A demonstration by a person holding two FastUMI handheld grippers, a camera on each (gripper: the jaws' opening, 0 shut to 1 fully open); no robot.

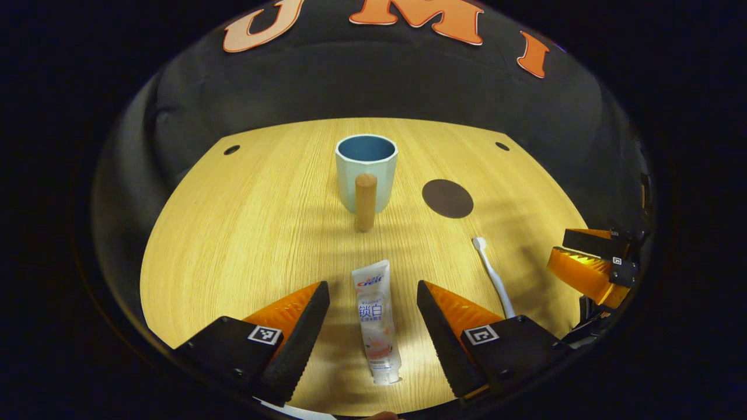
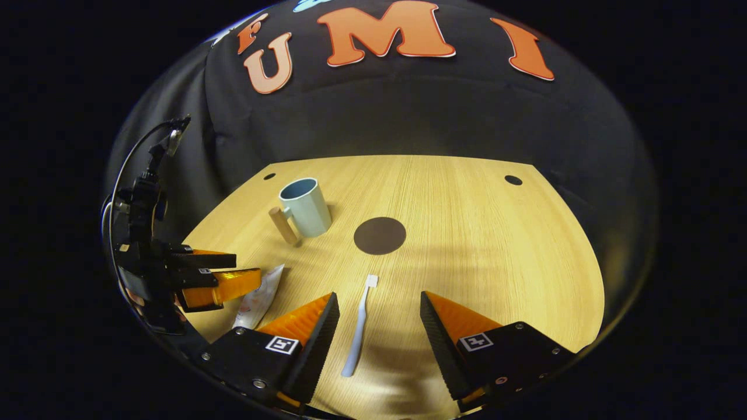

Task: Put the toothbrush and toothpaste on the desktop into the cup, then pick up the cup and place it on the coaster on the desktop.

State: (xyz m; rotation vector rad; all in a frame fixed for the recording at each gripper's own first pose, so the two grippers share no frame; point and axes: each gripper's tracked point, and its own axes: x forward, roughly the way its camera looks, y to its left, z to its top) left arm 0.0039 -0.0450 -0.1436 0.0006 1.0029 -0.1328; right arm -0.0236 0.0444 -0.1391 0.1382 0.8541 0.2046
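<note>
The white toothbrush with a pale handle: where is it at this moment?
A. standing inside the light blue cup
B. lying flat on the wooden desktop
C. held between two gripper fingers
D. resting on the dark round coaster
B: the white toothbrush lies flat on the wooden desktop, between the open right gripper's fingers, untouched by them.

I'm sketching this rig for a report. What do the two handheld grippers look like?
Each gripper, left and right, has two wedge-shaped, ridged fingers on black blocks, each block carrying a small square black-and-white marker. In the right gripper view, the left gripper's black body trails a thin cable.
</note>
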